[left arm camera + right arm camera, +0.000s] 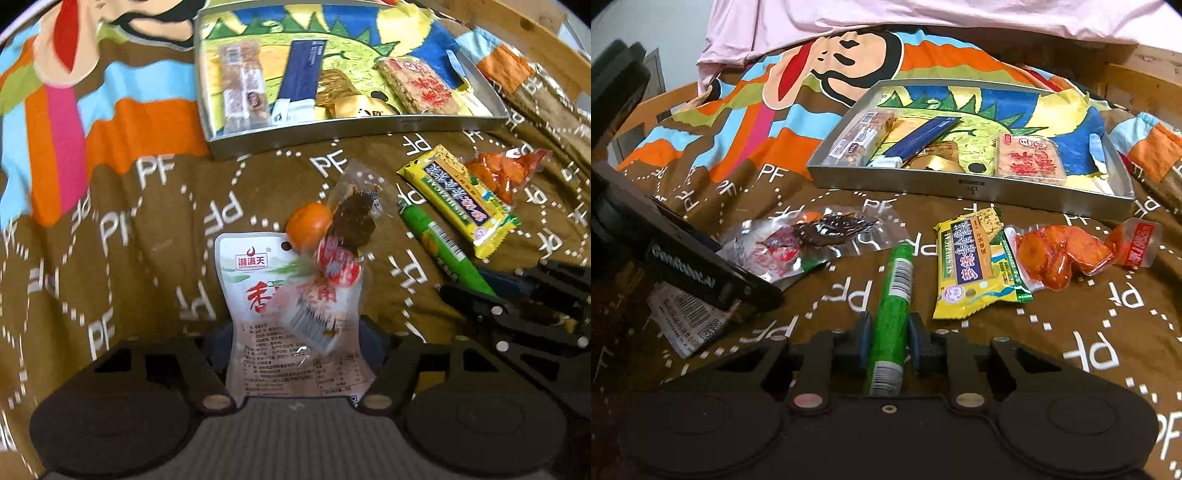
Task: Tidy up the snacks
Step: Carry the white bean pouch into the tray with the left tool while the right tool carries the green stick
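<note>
My left gripper [295, 332] has its pads against both edges of a white snack pouch [258, 291] with red characters, lying on the brown bedspread. A clear packet of dark dried meat [351, 225] and a small orange round snack [308, 225] rest on the pouch's far end. My right gripper [890, 338] is shut on a green stick snack [894, 280], which points away along the fingers. In the left wrist view that green stick [439, 243] runs into the right gripper [517, 314]. A metal tray [351, 125] holding several snacks lies beyond.
A yellow wafer packet [975, 266] and an orange-red vacuum packet [1063, 254] lie right of the green stick, in front of the tray [960, 181]. The left gripper [701, 273] fills the left side. Pink bedding [923, 22] and a wooden bed frame [1126, 77] lie beyond the tray.
</note>
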The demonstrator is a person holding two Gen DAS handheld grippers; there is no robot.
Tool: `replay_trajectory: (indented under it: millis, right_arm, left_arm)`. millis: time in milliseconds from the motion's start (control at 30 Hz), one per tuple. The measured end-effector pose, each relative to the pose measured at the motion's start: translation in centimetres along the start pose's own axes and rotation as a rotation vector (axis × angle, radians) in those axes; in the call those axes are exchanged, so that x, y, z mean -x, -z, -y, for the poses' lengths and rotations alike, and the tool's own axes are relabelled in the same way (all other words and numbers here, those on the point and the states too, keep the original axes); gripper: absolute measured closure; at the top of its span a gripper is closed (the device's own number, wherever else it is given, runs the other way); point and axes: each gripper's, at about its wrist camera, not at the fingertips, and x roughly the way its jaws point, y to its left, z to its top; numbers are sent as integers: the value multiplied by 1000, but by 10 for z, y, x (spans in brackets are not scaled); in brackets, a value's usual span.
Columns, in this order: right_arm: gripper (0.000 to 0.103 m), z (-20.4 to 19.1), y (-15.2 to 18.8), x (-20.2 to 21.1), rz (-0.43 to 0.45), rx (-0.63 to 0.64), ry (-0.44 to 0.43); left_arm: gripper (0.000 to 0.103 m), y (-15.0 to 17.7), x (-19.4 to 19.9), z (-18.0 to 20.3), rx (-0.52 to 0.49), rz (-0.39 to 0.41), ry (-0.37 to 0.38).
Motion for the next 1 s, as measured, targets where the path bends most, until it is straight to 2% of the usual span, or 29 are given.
replay_trajectory:
  millis: [200, 433, 733, 833, 1000]
  right_arm:
    - [84, -13, 9, 19, -6, 42, 14]
    - [84, -26, 27, 41, -23, 96, 32]
    - [83, -27, 37, 34, -39, 92, 50]
    - [84, -29, 39, 36, -23, 106, 59]
    - [85, -39, 40, 45, 8, 168, 88]
  left_arm:
    - [36, 20, 22, 3, 22, 6, 51]
    - [36, 47, 40, 4, 83, 1, 146]
    - [33, 58, 30, 14, 42, 19, 108]
    - [36, 59, 32, 15, 45, 26, 107]
    - [37, 63, 43, 7, 97, 51, 173]
